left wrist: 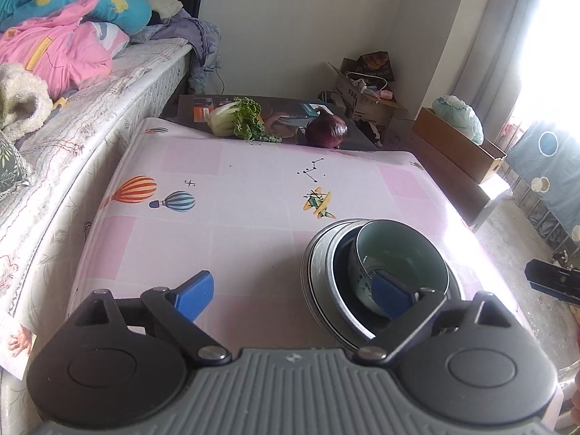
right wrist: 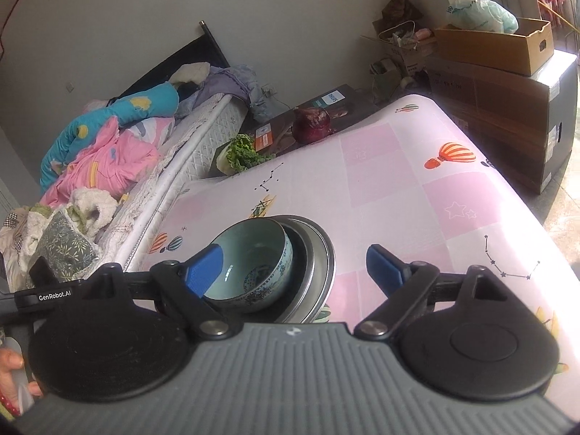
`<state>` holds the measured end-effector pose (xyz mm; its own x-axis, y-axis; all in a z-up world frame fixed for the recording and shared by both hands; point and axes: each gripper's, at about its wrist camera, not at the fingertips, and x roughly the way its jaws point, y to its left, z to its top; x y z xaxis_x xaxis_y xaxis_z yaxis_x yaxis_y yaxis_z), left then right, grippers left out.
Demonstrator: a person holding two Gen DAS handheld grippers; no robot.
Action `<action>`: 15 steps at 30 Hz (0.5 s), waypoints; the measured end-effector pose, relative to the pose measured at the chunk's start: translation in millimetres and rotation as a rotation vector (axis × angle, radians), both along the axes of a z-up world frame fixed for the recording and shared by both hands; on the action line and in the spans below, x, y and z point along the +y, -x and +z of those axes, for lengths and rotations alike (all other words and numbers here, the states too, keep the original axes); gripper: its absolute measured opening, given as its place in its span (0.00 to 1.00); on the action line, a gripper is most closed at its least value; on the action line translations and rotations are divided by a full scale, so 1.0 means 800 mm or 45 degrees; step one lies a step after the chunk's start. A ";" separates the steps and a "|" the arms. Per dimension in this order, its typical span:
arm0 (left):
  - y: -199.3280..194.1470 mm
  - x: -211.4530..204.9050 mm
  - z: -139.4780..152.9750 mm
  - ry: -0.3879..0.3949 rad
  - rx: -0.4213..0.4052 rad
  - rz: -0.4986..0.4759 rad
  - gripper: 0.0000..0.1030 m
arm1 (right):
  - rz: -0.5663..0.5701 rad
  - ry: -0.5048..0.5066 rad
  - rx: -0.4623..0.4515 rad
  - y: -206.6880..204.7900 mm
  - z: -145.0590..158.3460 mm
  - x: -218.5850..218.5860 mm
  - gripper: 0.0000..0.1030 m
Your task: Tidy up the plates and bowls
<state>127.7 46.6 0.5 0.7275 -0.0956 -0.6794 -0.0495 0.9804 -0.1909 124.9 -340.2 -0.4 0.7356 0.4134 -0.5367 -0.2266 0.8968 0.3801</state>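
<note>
Left tongs (left wrist: 293,295) are seen spread wide, nothing clamped; right tongs (right wrist: 293,272) likewise apart and empty. A pale blue bowl (left wrist: 398,266) is nested tilted in a stack of metal plates (left wrist: 319,275) on the pink counter (left wrist: 224,224), at 4 o'clock in the left view. Cabbage (left wrist: 235,117) and a red onion (left wrist: 326,131) are placed at 12 o'clock, well apart from the stack
</note>
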 end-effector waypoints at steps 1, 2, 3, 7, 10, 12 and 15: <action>0.004 0.001 0.002 -0.008 -0.003 0.003 0.93 | -0.002 0.035 -0.014 0.005 0.003 0.004 0.91; 0.008 0.003 0.003 -0.015 -0.008 0.007 0.93 | -0.008 0.076 -0.033 0.011 0.006 0.008 0.93; 0.012 0.004 0.004 -0.020 -0.013 0.009 0.95 | -0.015 0.123 -0.060 0.018 0.010 0.013 0.98; 0.020 0.009 0.006 -0.037 -0.015 0.023 0.96 | -0.016 0.237 -0.125 0.041 0.021 0.029 0.99; 0.027 0.011 0.004 -0.035 -0.012 0.028 0.96 | -0.009 0.288 -0.150 0.054 0.026 0.037 0.99; 0.029 0.012 0.002 -0.032 -0.005 0.031 0.96 | -0.004 0.295 -0.157 0.060 0.029 0.040 0.99; 0.031 0.012 0.000 -0.028 0.006 0.029 0.96 | -0.009 0.309 -0.161 0.065 0.031 0.043 0.99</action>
<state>102.9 56.4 0.3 0.7260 -0.0639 -0.6848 -0.0731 0.9829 -0.1693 72.7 -305.8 24.2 0.8054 0.2785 -0.5232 -0.2522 0.9599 0.1227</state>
